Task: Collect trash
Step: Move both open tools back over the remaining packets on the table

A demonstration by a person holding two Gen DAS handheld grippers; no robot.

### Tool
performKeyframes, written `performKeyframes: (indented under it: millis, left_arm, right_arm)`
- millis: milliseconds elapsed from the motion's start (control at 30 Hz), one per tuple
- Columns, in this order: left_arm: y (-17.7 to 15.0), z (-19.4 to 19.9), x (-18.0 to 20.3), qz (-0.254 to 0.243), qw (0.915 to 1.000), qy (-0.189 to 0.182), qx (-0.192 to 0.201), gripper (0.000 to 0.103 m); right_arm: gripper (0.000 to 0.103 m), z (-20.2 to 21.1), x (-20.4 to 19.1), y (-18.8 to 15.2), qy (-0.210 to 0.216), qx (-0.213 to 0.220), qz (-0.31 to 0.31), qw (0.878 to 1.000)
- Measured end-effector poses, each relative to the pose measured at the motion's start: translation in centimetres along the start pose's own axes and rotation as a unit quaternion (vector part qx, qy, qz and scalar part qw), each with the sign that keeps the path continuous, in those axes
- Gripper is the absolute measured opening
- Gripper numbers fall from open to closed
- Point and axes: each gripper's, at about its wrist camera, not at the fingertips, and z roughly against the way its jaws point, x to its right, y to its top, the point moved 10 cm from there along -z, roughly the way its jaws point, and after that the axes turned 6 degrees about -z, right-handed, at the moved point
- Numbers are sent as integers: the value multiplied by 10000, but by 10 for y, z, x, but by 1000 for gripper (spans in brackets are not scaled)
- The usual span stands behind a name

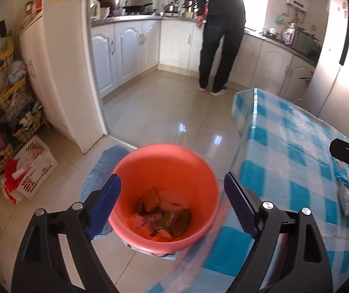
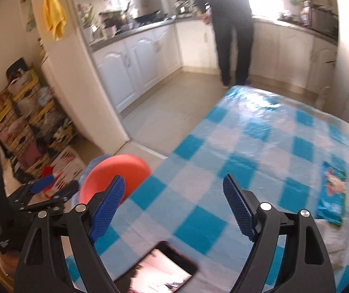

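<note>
The left gripper (image 1: 172, 205) hangs spread and empty right over the orange bin (image 1: 164, 195), which stands on the floor just off the table's left edge with wrappers (image 1: 162, 219) piled at its bottom. The right gripper (image 2: 174, 205) is likewise released, holding nothing above the checked table (image 2: 260, 141). The step in hand looks like fetching the next piece. Good practice would be to swing the right gripper toward the green packet (image 2: 332, 193) near the table's right edge and close across its narrow width.

Only the left view looks into the bin; it shows just a sliver of the packet (image 1: 346, 197). Only the right view shows the phone (image 2: 155, 271) at the near edge, which is not trash. Farther off, a person (image 1: 220, 31) stands at the kitchen counter.
</note>
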Motion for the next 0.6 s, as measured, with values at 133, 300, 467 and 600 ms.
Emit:
performKeyframes:
  millis: [133, 300, 467, 600]
  left_arm:
    - [7, 10, 21, -146, 9997, -133, 112, 87]
    - [11, 19, 47, -344, 9988, -314, 170, 87]
    - [10, 27, 78, -629, 9964, -530, 202, 87]
    - [10, 33, 102, -815, 9940, -690, 223, 87]
  right_arm:
    - [82, 20, 27, 3, -295, 293, -111, 9991]
    - [82, 44, 56, 3, -529, 561, -276, 9966]
    - [82, 65, 84, -2, -767, 772, -457, 9930]
    - [82, 78, 101, -6, -919, 903, -529, 9903]
